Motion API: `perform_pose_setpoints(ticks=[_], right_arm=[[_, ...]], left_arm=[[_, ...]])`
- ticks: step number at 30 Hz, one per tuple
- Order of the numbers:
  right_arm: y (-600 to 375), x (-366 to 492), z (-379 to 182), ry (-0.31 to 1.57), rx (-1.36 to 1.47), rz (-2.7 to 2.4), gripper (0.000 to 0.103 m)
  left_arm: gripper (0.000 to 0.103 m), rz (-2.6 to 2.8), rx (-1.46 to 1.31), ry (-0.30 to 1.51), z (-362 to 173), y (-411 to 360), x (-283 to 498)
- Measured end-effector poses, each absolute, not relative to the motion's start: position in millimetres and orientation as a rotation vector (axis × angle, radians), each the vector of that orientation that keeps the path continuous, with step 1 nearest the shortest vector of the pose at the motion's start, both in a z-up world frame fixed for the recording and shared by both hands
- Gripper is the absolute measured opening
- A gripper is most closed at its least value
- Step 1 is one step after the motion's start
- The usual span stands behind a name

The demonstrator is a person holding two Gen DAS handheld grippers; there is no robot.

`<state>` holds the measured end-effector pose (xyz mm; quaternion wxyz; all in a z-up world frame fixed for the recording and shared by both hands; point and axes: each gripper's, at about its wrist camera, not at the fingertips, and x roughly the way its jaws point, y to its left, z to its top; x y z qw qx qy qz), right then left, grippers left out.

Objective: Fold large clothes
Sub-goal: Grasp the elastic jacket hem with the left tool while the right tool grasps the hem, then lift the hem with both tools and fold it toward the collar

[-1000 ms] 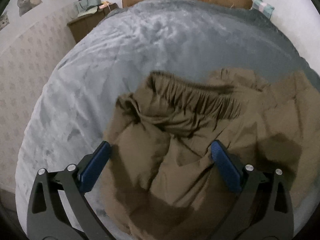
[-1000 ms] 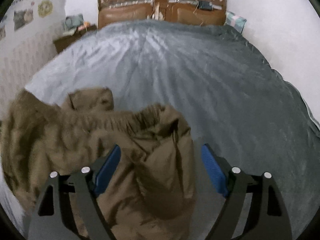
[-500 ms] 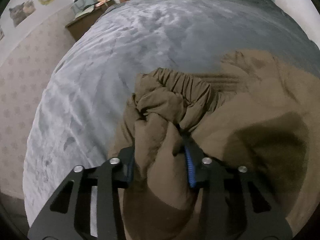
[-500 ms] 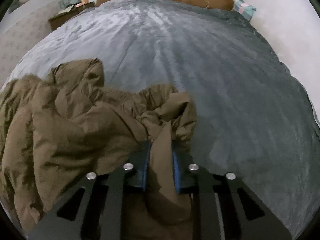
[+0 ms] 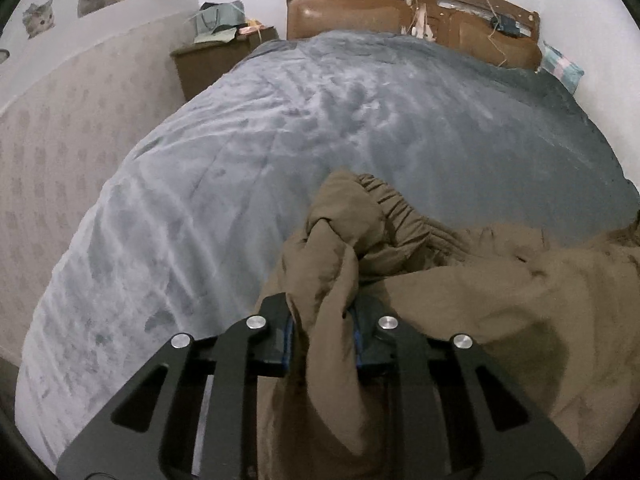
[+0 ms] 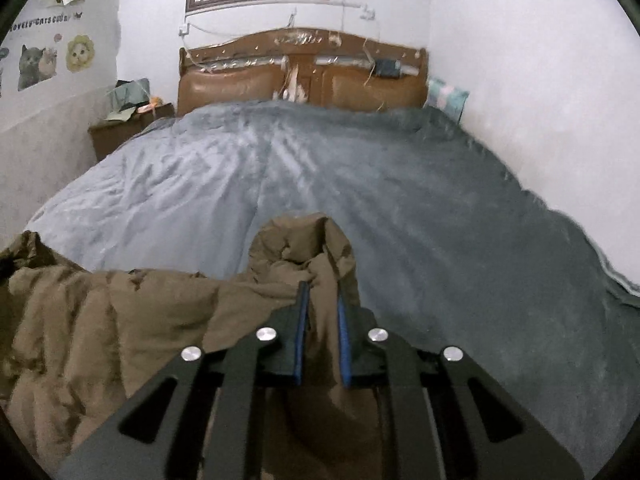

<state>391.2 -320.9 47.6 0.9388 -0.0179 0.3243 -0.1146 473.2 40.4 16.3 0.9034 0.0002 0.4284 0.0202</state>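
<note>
Brown trousers [image 5: 480, 304] with an elastic waistband lie crumpled near the foot of the grey bed [image 5: 280, 140]. My left gripper [image 5: 323, 320] is shut on a bunched fold at the waistband's left end. In the right wrist view my right gripper [image 6: 322, 308] is shut on another bunched fold of the brown trousers [image 6: 120, 320], at their right end. The cloth spreads between the two grippers and is lifted a little off the bed [image 6: 400, 200]. The blue pads [image 6: 301, 328] press the fabric from both sides.
A brown wooden headboard [image 6: 304, 76] stands at the far end. A bedside cabinet [image 5: 208, 60] with bags on it is at the back left. A striped pillow [image 6: 446, 96] leans in the far right corner. Walls run along both sides of the bed.
Both grippers closed from wide open onto folds of the trousers, then rose and tilted up, pulling the cloth with them; more of the headboard and wall shows now.
</note>
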Motion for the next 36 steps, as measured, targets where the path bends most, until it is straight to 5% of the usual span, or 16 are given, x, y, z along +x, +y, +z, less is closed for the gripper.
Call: perform_pose_setpoints(ticks=[11, 15, 21, 27, 30, 36], right_arm=[[-331.5, 438.3, -28.1, 1.065, -0.089, -0.225, 0.018], [-335.1, 420.3, 3.4, 0.972, -0.009, -0.183, 0.059], [-312.6, 376.4, 40.2, 0.819, 0.125, -0.14, 0.069], [-246.4, 375.1, 8.3, 0.869, 0.081, -0.084, 0.069], [-225.8, 380.6, -17.6, 0.938, 0.032, -0.087, 0.069], [-224.7, 379.5, -44.7, 0.985, 0.047, -0.105, 0.069]], left_arm=[[0.028, 0.088, 0.204, 1.083, -35.4, 3.4, 503.1], [0.054, 0.081, 0.175, 1.029, -9.0, 18.7, 483.7], [0.061, -0.022, 0.029, 0.987, 20.9, 2.8, 435.9], [0.059, -0.102, 0.072, 0.976, 10.2, -67.6, 398.0], [0.035, -0.078, 0.115, 1.03, -14.8, -84.3, 399.3], [0.035, -0.063, 0.148, 1.089, -48.9, -84.1, 387.5]])
